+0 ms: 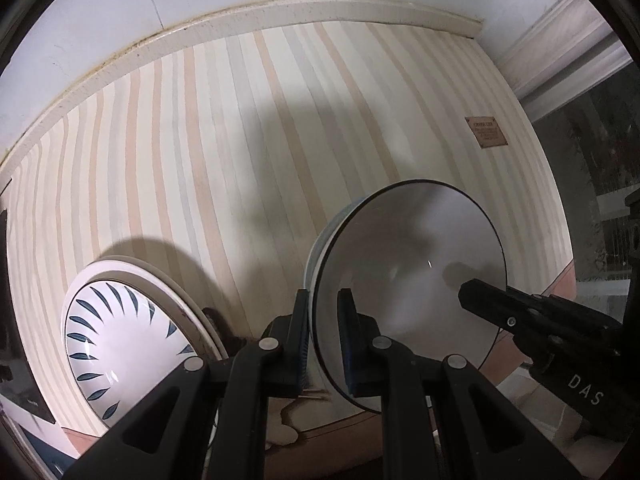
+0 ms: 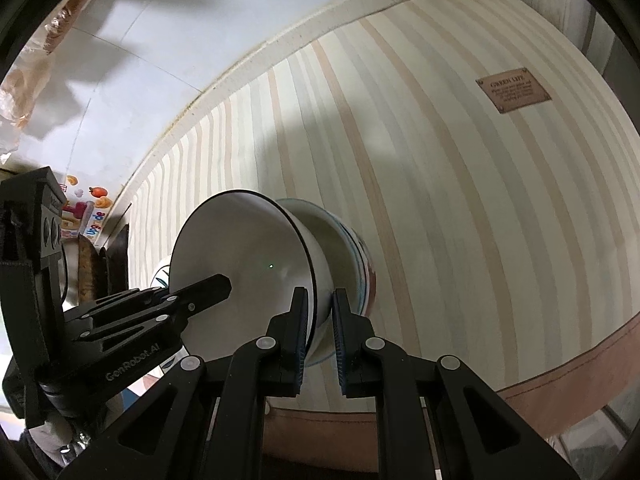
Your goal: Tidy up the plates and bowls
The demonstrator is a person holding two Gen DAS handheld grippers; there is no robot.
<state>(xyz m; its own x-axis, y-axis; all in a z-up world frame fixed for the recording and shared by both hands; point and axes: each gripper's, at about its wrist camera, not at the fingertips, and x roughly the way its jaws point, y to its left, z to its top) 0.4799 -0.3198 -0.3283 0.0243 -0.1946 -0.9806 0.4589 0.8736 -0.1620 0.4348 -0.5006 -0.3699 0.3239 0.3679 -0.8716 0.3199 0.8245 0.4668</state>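
Observation:
A white bowl with a thin black rim (image 1: pixel 412 276) (image 2: pixel 240 248) rests nested in a white bowl with blue and red marks (image 2: pixel 356 264) on the striped cloth. My left gripper (image 1: pixel 323 320) is shut on the black-rimmed bowl's near rim. My right gripper (image 2: pixel 320 320) is shut on the same bowl's rim on its other side; it shows in the left wrist view (image 1: pixel 476 296). The left gripper shows in the right wrist view (image 2: pixel 208 288). A white plate with dark blue leaf marks (image 1: pixel 120 344) sits on another plate at the left.
The striped cloth (image 1: pixel 240 152) covers the table up to a cream edge strip (image 1: pixel 280 12) by the wall. A brown label (image 1: pixel 486 131) is sewn on the cloth at the right. Colourful stickers (image 2: pixel 84 208) and dark objects lie at the left.

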